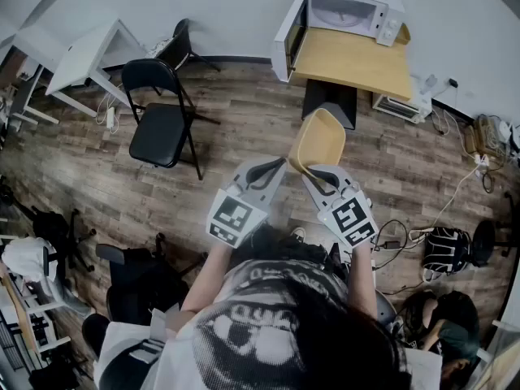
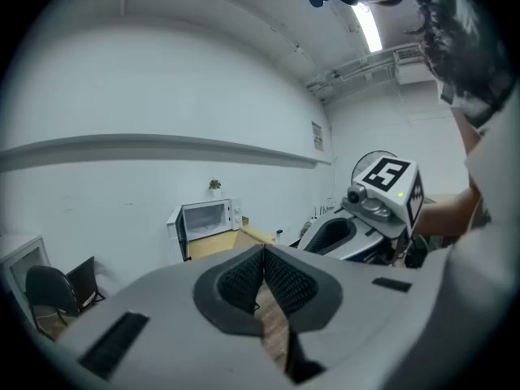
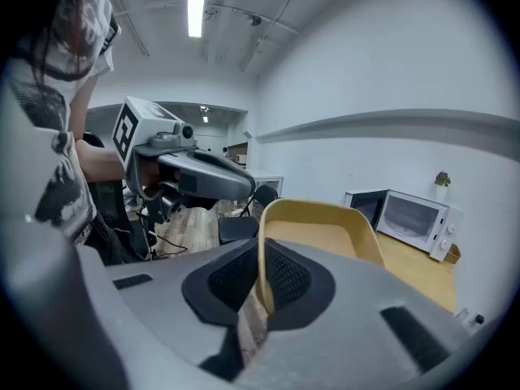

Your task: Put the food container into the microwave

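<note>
A tan food container (image 1: 318,141) hangs in the air ahead of me, above the wooden floor. My right gripper (image 1: 312,171) is shut on its near rim; in the right gripper view the container's wall (image 3: 318,227) stands pinched between the pads. My left gripper (image 1: 279,166) is beside it on the left, shut with nothing in it, its pads meeting in the left gripper view (image 2: 263,279). The white microwave (image 1: 340,12) stands far ahead on a wooden table (image 1: 353,60), its door (image 1: 288,33) swung open to the left. The microwave (image 2: 204,217) also shows small in the left gripper view.
A black folding chair (image 1: 160,114) stands on the floor to the left, a white desk (image 1: 85,54) beyond it. Another appliance (image 1: 397,106) and cables (image 1: 459,187) lie to the right of the table. Bags (image 1: 446,250) and an office chair sit near my feet.
</note>
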`<state>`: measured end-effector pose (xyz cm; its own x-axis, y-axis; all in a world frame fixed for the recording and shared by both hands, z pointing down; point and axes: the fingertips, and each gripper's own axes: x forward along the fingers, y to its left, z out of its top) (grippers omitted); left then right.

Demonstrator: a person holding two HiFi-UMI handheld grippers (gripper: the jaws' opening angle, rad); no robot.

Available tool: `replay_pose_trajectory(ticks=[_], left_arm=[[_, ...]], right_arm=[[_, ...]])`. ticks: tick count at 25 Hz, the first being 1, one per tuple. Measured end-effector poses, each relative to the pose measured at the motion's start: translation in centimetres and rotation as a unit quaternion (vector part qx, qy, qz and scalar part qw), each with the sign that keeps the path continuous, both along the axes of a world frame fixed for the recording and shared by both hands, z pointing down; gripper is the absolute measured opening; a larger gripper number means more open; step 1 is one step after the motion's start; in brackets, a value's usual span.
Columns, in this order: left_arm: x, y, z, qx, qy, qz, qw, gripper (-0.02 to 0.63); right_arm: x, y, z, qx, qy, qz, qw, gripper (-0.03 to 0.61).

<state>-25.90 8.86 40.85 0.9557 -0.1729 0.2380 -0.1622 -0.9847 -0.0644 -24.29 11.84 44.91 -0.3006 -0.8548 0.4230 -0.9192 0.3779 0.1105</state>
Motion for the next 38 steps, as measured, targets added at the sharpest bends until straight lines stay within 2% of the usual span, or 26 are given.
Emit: replay_pose_trajectory(ticks=[8,17,28,33,38], left_arm=[[1.2,-0.2,0.1,0.000,-0.004,0.010,0.9999,0.001],[3.2,2.1,0.7,-0.002,-0.007,0.023,0.9997,0.000],[4.9,3.6,1.5,0.002,-0.030,0.044,0.9986,0.002],[7.2,3.4,2.0,0.000,-0.030,0.066,0.9973,0.001],[11.3,2.2,2.3,-0.008,-0.023,0.093,0.9954,0.001]], right_arm=[[1.5,-0.3,0.0,0.004,-0.001,0.018,1.000,0.026],[3.6,2.2,0.9,-0.003,-0.003,0.034,0.999,0.026],[5.3,3.3,1.9,-0.006,-0.015,0.050,0.999,0.026],[7.3,3.0,2.3,-0.008,-0.014,0.070,0.997,0.026],[11.0,2.1,2.8,-0.018,-0.008,0.093,0.995,0.026]])
